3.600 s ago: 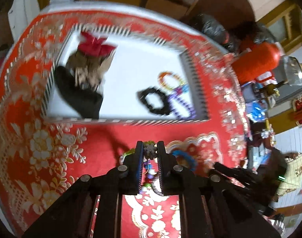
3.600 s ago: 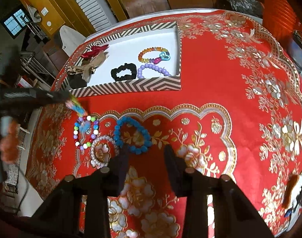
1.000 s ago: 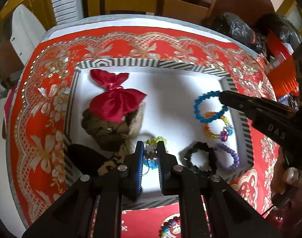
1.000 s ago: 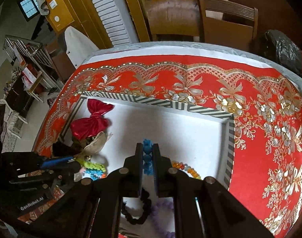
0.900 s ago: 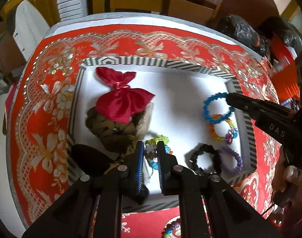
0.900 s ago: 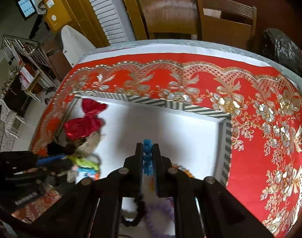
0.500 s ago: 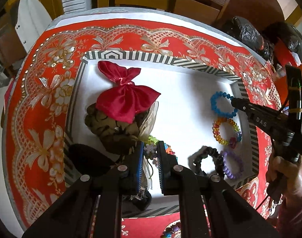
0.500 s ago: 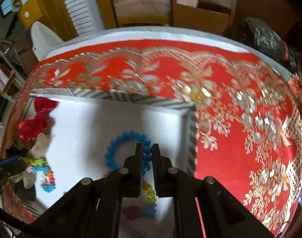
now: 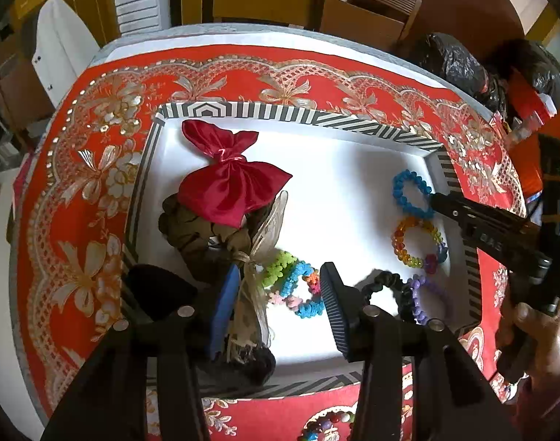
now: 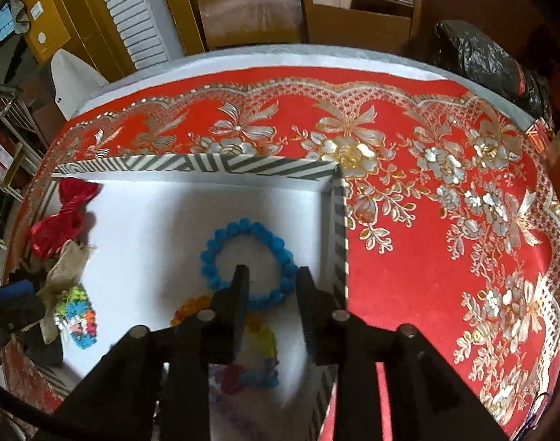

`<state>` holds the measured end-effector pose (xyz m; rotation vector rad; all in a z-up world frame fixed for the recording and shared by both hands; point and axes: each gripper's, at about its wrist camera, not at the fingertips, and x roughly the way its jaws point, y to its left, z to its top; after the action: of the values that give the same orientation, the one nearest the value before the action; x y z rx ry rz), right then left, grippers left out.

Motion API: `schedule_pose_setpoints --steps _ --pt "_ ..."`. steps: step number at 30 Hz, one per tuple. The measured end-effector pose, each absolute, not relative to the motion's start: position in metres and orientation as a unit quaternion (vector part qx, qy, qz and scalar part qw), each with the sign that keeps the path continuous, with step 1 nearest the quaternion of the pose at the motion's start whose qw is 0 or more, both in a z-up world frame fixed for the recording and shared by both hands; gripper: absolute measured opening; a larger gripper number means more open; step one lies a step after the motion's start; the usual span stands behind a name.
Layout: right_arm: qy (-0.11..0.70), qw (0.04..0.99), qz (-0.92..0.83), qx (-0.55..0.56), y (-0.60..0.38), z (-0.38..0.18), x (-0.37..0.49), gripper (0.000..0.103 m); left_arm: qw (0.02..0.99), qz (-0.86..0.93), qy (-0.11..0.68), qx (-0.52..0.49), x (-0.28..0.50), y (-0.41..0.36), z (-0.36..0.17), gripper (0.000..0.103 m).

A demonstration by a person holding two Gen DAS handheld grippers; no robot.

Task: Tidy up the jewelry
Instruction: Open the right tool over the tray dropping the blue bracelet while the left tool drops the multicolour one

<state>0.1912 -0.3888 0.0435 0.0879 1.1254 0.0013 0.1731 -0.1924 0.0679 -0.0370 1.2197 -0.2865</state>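
Left wrist view: the striped tray (image 9: 298, 114) sits on the red tablecloth (image 9: 78, 191), its white floor bare through the middle between the red bow (image 9: 232, 187) at the left and the beaded pieces along the right wall. The left gripper (image 9: 276, 297) hangs over the near edge with its jaws spread wide; a multicolored bracelet (image 9: 294, 286) lies on the floor between them, apparently untouched. A black scrunchie (image 9: 390, 290) lies just to its right. The right gripper (image 10: 270, 286) reaches in from the tray's right side, jaws parted and empty, astride the near arc of the blue bracelet (image 10: 246, 257), which rests flat beside the right wall.
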Motion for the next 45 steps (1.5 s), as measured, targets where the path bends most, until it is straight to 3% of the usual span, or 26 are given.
schedule_pose_setpoints --steps 19,45 --pt "0.477 0.872 0.028 0.103 -0.38 0.115 0.065 0.044 0.848 -0.119 0.516 0.027 0.104 -0.199 0.112 0.022" --pt "0.494 0.866 0.023 0.081 -0.382 0.104 -0.065 0.049 0.848 -0.104 0.518 0.045 -0.004 -0.21 0.108 0.022"
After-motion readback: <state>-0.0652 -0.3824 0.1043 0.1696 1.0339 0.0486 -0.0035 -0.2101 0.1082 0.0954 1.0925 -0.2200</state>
